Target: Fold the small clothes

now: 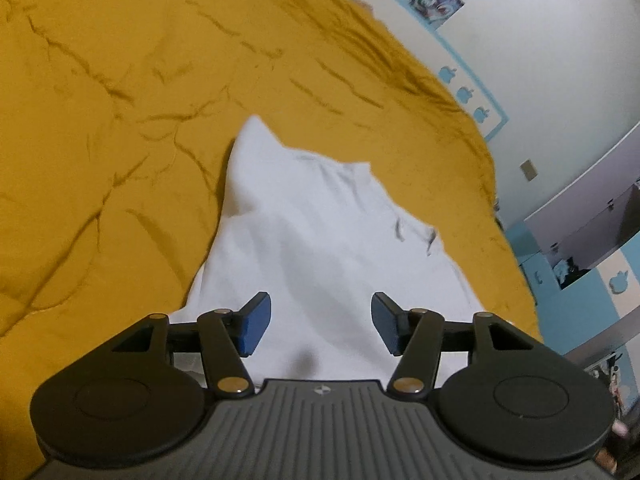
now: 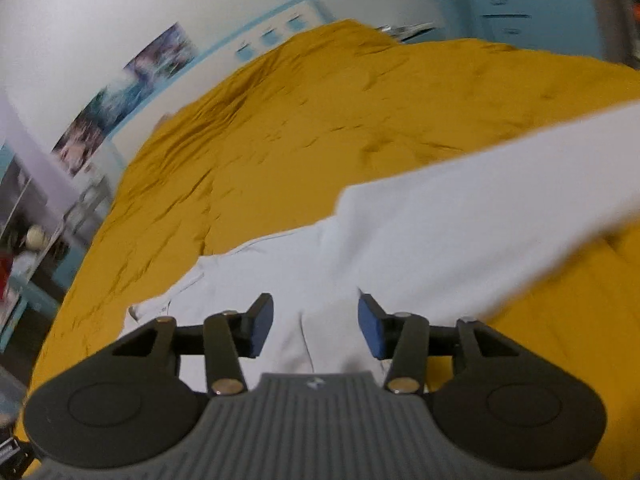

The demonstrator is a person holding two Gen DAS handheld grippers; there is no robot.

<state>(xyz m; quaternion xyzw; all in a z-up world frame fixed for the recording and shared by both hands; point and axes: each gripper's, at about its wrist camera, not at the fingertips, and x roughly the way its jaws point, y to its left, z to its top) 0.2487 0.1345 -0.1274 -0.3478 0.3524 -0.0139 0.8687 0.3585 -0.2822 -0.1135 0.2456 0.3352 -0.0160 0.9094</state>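
A mustard-yellow bedspread (image 1: pixel 120 120) is seen wrinkled across the bed. A white garment (image 1: pixel 304 240) is laid on it, one part stretched out to the right in the right wrist view. The left claw (image 1: pixel 321 328) and the right claw (image 2: pixel 316 326) are held spread above the cloth, nothing pinched.

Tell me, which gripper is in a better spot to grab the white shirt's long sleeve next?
Probably the right gripper. Its open jaws sit just below the sleeve stretching across the white shirt. The left gripper, also open, faces only the shirt's body.
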